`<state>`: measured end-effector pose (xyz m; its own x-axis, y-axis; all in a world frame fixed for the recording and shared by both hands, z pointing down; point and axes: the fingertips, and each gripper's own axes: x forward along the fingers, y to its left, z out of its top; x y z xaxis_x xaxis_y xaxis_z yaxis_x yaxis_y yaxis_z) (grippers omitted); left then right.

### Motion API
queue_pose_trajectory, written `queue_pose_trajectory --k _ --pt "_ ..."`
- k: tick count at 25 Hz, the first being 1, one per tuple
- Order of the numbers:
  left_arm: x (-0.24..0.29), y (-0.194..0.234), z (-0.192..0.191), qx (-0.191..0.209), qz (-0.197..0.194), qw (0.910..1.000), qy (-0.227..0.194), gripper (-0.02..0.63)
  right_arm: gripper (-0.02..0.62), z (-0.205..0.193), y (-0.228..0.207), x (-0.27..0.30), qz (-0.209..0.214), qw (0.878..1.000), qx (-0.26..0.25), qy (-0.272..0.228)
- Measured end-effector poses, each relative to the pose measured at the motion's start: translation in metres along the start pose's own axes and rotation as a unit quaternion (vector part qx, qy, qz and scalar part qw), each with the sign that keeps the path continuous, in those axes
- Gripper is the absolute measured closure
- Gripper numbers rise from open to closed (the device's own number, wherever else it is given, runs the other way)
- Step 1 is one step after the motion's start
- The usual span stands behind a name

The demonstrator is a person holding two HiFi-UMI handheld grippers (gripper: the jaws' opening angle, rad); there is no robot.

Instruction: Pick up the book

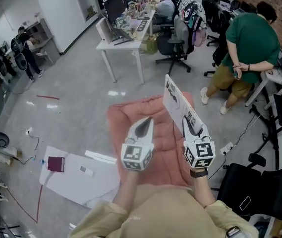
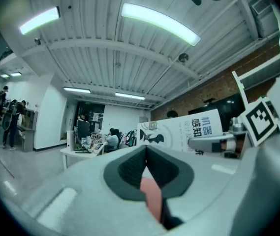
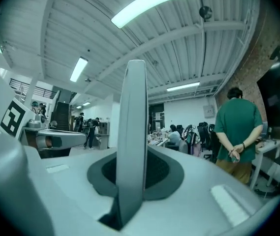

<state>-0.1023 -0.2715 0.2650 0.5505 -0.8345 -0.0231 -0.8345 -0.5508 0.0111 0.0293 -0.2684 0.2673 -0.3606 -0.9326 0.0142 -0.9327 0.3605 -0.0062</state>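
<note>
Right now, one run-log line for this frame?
right gripper: jaws shut on book | book: upright, in air over pink mat | left gripper: jaws shut, empty

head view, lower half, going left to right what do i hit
maroon notebook → left tongs, shut with nothing in them → right tongs, shut on the book

Pink cushion, white desk, perhaps maroon notebook
</note>
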Motion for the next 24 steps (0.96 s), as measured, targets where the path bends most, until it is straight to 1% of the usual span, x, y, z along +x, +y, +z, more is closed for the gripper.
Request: queue_pose_trajectory --k 2,4,10,16,19,24 --pt "0.003 -0.002 0.009 0.001 -0.006 0.9999 -0.008 0.603 0.545 0.007 0.001 0.002 -0.007 1.0 -0.001 -0.013" --pt "0.007 -0.003 0.009 0.0 -0.012 0.9999 -0.007 0.603 0.545 0.007 0.002 0.004 -0.015 1.0 0.0 -0.013" --pt "0.009 -0.015 0.002 0.001 -0.026 0.9997 0.001 0.603 0.545 -0.004 0.003 0.001 -0.019 1.0 -0.006 0.007" --pt "0.016 -0.022 -0.001 0.001 -0.031 0.9995 0.007 0.603 0.545 -0.012 0.0 0.003 -0.019 1.0 -0.007 0.024" --pt "0.015 -0.021 -0.005 -0.004 -0.031 0.9995 0.009 0.603 0.545 -0.015 0.001 0.002 -0.017 0.999 -0.011 0.032" --pt "0.01 -0.014 0.0 -0.007 -0.027 0.9996 0.008 0.603 0.545 -0.013 0.008 0.003 -0.015 0.999 -0.015 0.037"
